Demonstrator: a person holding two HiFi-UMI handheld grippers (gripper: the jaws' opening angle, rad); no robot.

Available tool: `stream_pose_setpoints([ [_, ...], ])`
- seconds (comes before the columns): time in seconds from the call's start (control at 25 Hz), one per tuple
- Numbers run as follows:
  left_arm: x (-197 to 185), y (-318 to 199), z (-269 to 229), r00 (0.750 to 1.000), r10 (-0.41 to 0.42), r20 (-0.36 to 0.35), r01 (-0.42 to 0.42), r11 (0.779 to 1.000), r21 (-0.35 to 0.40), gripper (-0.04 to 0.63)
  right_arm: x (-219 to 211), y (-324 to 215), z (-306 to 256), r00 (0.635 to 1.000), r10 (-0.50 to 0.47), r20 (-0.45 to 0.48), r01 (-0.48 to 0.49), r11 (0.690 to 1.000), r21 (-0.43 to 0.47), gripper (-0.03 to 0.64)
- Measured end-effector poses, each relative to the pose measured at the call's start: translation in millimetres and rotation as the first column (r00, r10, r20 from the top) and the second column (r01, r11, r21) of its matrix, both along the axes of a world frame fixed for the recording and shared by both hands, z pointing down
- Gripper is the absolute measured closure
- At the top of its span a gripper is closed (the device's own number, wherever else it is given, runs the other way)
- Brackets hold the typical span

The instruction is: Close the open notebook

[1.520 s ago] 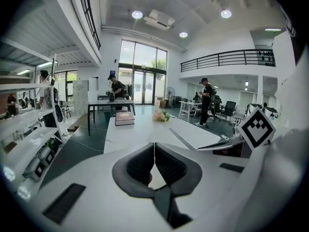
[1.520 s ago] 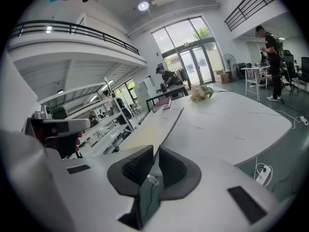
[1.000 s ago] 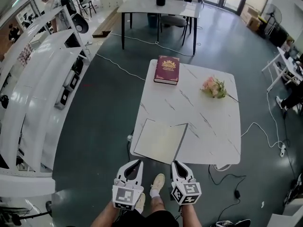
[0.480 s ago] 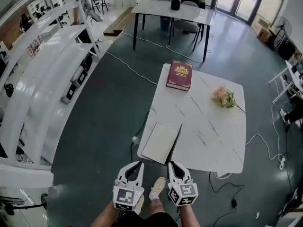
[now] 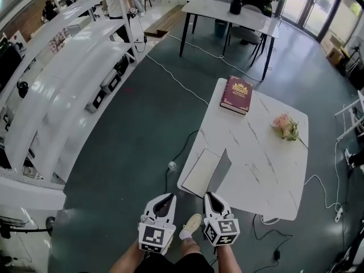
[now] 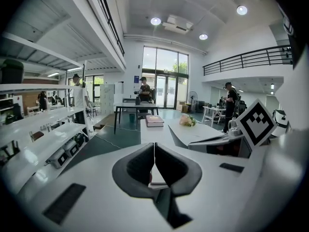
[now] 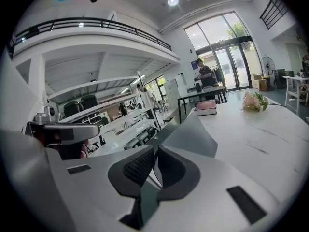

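Rectangular notebook (image 5: pixel 201 173) is lying lengthwise away on the veined marble worktop (image 5: pixel 267 169), right tongs (image 5: pixel 210 196) clenching its raised grey cover; left tongs (image 5: pixel 169 197) clenched empty.

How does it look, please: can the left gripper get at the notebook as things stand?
Probably yes: the notebook lies at the table edge nearest the left gripper, with nothing between them, though its jaws are shut.
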State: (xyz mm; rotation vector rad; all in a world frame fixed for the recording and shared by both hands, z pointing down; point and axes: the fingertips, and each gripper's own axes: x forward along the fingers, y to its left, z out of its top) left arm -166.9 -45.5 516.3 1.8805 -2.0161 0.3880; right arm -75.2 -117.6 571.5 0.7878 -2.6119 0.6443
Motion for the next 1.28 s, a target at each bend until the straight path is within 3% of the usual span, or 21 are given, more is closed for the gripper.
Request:
stream_pose_setpoints([
  [0.6, -31, 7, 22, 0.994, -0.106, -0.014, 0.106, 0.994, -0.017, 0.571, -48, 2, 28, 0.993, -0.113, -0.033, 0.112, 0.993, -0.036, 0.588],
  [0.72, -38, 9, 31, 0.992, -0.129, -0.013, 0.129, 0.992, 0.008, 0.571, -58, 2, 37, 0.99, -0.133, -0.048, 0.131, 0.99, -0.047, 0.591],
  [0.88, -45, 14, 43, 0.986, -0.162, -0.038, 0.161, 0.986, -0.04, 0.571, -68, 3, 49, 0.983, -0.17, -0.067, 0.167, 0.984, -0.057, 0.589],
  [1.28, -54, 6, 77, 0.978, -0.196, -0.074, 0.191, 0.979, -0.065, 0.571, -92, 4, 80, 0.969, -0.226, -0.101, 0.218, 0.972, -0.087, 0.591],
])
